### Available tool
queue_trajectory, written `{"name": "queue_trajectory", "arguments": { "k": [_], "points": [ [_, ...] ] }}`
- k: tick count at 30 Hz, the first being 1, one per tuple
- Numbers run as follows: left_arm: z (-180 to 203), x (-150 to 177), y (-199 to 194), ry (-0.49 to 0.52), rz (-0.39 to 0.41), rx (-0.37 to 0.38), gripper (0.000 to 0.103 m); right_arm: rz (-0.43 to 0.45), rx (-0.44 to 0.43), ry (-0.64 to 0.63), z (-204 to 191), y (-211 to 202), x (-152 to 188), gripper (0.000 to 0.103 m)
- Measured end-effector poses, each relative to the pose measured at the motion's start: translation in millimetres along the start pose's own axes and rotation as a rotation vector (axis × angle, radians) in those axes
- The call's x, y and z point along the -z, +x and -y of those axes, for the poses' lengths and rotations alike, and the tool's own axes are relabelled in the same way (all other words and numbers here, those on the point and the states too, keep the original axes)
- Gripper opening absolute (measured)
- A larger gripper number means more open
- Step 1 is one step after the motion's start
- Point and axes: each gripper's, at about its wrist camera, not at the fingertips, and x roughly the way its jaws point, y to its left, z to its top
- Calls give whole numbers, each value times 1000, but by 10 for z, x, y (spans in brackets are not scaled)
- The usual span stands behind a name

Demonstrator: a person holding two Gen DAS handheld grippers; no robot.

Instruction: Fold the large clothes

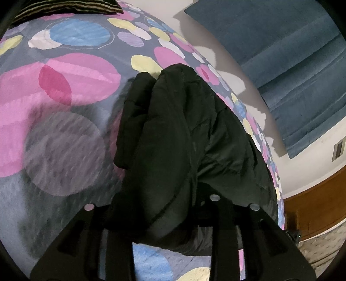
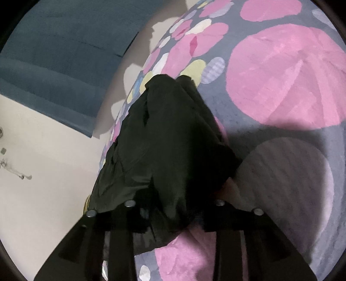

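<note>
A black padded garment (image 1: 183, 134) lies in a long bunched heap along the far edge of the bed, over the patterned bedsheet (image 1: 64, 86). Its near end sits between the fingers of my left gripper (image 1: 172, 216) and fills the gap, so the gripper looks shut on it; the fingertips are hidden under the cloth. In the right wrist view the same garment (image 2: 164, 134) runs away from me. Its near fold hangs between the fingers of my right gripper (image 2: 174, 216), with a gap showing beside the right finger (image 2: 225, 229), so the pads stand off the cloth.
The grey bedsheet (image 2: 281, 75) bears large pink, blue and yellow circles. A striped dark pillow (image 1: 71, 6) lies at the far left corner. Beyond the bed edge are a white wall (image 2: 43, 162), a blue curtain (image 1: 292, 64) and a brown wooden panel (image 1: 313, 205).
</note>
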Motion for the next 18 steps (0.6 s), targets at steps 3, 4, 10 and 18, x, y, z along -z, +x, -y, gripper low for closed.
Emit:
{"name": "queue_trajectory", "arguments": {
  "k": [3, 4, 10, 18],
  "points": [
    [-18, 35, -11, -14, -4, -2, 41, 29, 6, 5, 16, -36, -1, 45],
    [-31, 44, -9, -24, -6, -1, 48, 37, 7, 8, 30, -52, -13, 46],
    [-35, 79, 28, -28, -13, 4, 56, 38, 12, 3, 38, -42, -43, 48],
    [4, 42, -13, 18, 3, 6, 24, 14, 31, -58, -58, -15, -39, 24]
  ]
}}
